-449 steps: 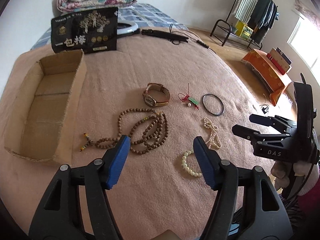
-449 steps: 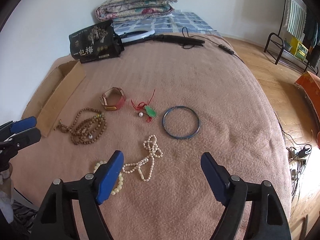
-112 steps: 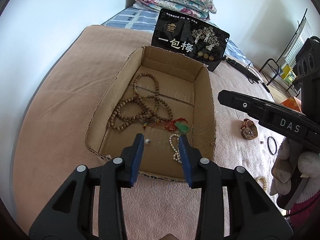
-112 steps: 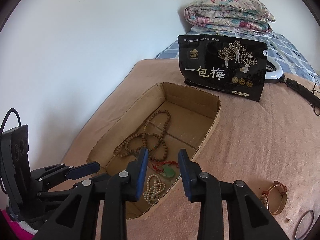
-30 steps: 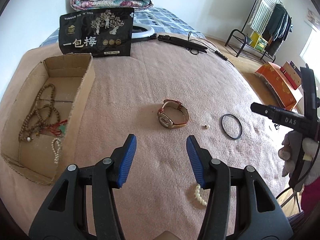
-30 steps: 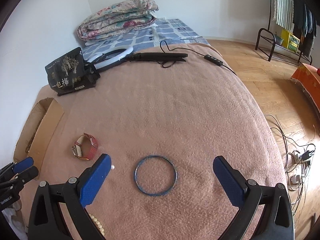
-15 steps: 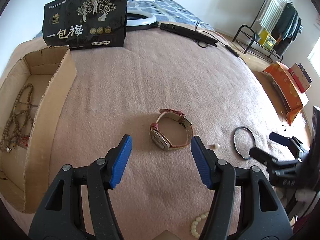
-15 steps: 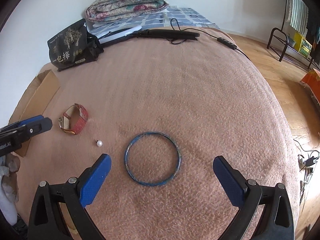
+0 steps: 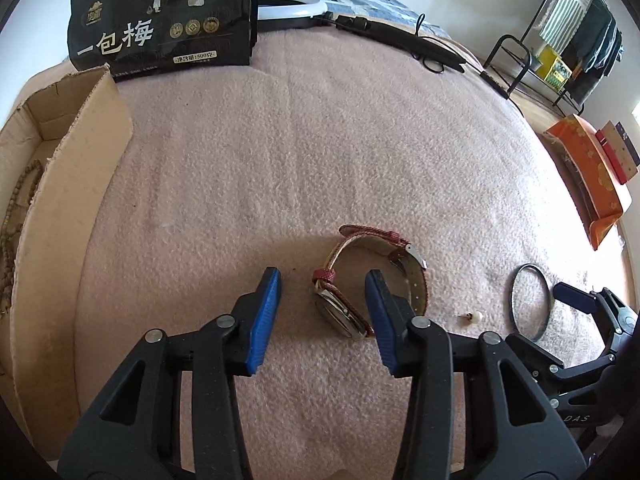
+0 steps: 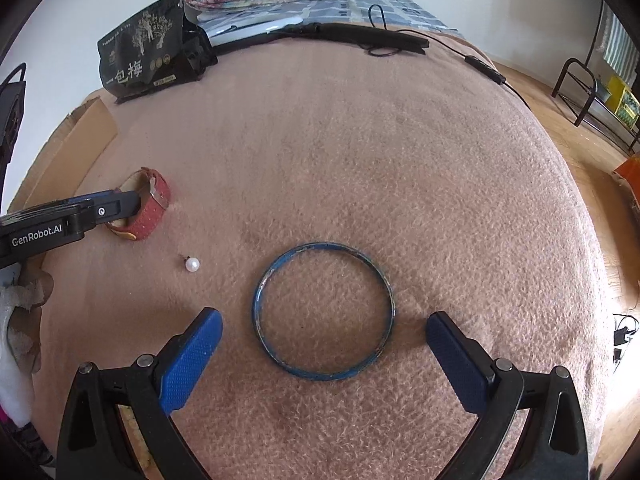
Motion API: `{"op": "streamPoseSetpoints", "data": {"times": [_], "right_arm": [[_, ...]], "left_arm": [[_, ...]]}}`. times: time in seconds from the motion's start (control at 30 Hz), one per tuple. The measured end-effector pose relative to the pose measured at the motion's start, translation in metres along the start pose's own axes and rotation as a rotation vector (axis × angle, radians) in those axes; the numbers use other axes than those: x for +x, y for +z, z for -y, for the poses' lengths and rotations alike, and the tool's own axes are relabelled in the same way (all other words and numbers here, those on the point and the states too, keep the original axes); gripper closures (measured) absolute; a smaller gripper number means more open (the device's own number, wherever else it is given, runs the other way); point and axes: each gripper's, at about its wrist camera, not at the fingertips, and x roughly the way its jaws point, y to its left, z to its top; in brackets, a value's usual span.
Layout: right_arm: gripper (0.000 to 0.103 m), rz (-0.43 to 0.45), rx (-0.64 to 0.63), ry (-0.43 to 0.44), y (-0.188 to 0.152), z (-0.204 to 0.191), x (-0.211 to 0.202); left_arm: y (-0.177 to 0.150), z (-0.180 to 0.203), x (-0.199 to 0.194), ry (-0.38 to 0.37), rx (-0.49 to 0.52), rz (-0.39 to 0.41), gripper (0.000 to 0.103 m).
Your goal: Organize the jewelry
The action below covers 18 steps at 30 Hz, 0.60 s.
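Observation:
A red-strapped watch (image 9: pixel 362 276) lies on the pink blanket. My left gripper (image 9: pixel 324 300) hangs low over it, jaws closing. The watch's face sits between the pads; the right pad overlaps the strap and the left pad stands clear. In the right wrist view the left gripper's fingers (image 10: pixel 100 210) reach the watch (image 10: pixel 154 208). A blue bangle (image 10: pixel 325 245) lies flat between the wide-open fingers of my right gripper (image 10: pixel 324 318), untouched. A loose pearl (image 10: pixel 192 265) rests between watch and bangle.
An open cardboard box (image 9: pixel 72 184) stands at the left with brown beads (image 9: pixel 16 208) inside. A black snack bag (image 9: pixel 160 20), a ring light and cables lie at the far edge. White beads (image 10: pixel 130 416) peek out behind my right gripper's left finger.
Both grippers have sunk toward the blanket. The left one's jaws have narrowed around the watch. The bangle now lies between the right gripper's fingers.

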Motion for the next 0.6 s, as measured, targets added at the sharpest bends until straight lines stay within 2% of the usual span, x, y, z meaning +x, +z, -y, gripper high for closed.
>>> {"op": "streamPoseSetpoints", "data": {"times": [0.17, 0.23, 0.3, 0.4, 0.6], "right_arm": [[0.001, -0.038, -0.021, -0.024, 0.003, -0.002, 0.005], [0.004, -0.044, -0.017, -0.027, 0.003, -0.002, 0.005], [0.010, -0.043, -0.018, -0.024, 0.003, -0.001, 0.004], [0.026, -0.036, -0.027, -0.015, 0.004, -0.001, 0.001], [0.029, -0.031, -0.028, -0.002, 0.004, 0.000, -0.003]], "left_arm": [[0.000, 0.003, 0.000, 0.000, 0.008, 0.000, 0.071], [-0.001, 0.006, 0.000, 0.000, 0.022, -0.003, 0.080], [-0.001, 0.010, 0.000, 0.016, 0.040, 0.002, 0.081], [-0.002, 0.012, 0.000, 0.024, 0.052, 0.005, 0.090], [-0.003, 0.012, -0.003, 0.030, 0.059, 0.010, 0.091]]}}
